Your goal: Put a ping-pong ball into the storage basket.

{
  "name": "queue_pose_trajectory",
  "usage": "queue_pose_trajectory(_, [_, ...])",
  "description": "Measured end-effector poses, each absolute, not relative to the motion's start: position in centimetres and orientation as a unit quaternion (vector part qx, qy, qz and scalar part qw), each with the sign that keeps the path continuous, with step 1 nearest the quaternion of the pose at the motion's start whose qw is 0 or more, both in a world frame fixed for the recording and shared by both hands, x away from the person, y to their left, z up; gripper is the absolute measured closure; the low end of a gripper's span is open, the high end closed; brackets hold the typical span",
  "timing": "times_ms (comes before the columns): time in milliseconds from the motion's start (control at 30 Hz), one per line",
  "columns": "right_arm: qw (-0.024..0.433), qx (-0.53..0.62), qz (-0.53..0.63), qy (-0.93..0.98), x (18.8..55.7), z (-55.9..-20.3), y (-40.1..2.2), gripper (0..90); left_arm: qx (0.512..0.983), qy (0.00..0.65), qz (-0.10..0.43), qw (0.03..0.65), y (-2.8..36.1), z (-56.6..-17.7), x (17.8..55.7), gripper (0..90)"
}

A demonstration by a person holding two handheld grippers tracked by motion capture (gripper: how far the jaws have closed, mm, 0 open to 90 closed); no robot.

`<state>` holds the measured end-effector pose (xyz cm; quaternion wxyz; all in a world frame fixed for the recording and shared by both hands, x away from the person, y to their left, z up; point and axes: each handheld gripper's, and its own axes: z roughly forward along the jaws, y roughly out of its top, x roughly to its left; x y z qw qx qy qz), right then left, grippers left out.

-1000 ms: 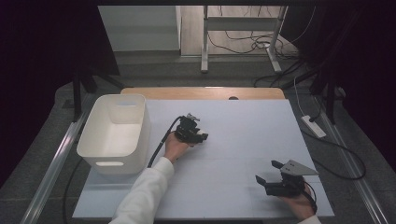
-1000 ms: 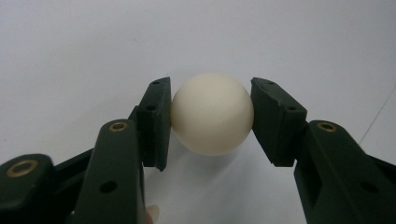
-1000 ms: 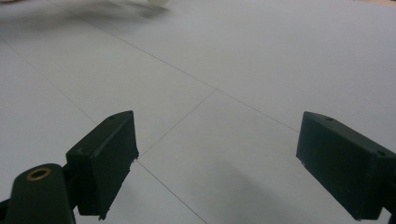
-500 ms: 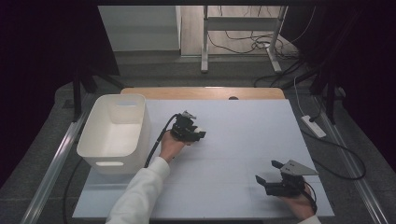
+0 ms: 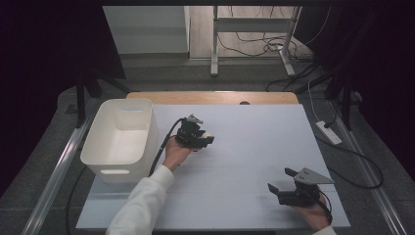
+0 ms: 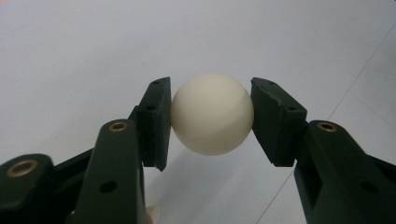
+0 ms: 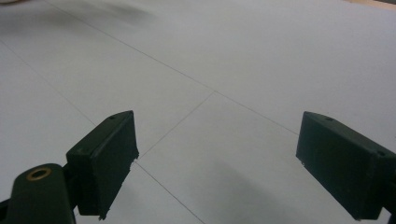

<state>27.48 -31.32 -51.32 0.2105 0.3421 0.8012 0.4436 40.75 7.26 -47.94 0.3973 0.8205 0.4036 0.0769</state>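
Near the middle of the white tabletop (image 5: 244, 147), just right of the white bin (image 5: 120, 139), the left tool (image 6: 211, 121) hangs above the surface with its two pads pressed on either side of a cream ball (image 6: 212, 113). At the front right corner, the right tool (image 7: 215, 163) rests low, jaws spread wide with nothing between them.

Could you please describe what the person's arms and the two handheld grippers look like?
The left gripper and right gripper are black, with flat rectangular pads and brass-coloured rivets. A black cable trails from the left one; a grey three-cornered plate tops the right. The left arm wears a white sleeve.
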Motion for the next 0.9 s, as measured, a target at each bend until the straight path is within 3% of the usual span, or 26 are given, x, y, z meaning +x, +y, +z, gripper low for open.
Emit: queue_pose_trajectory(900, [0.214, 0.343, 0.445, 0.799, 27.5, -51.3, -31.3, 12.4, 0.804, 0.389, 0.091, 0.441, 9.0, -45.0, 38.5, 50.7])
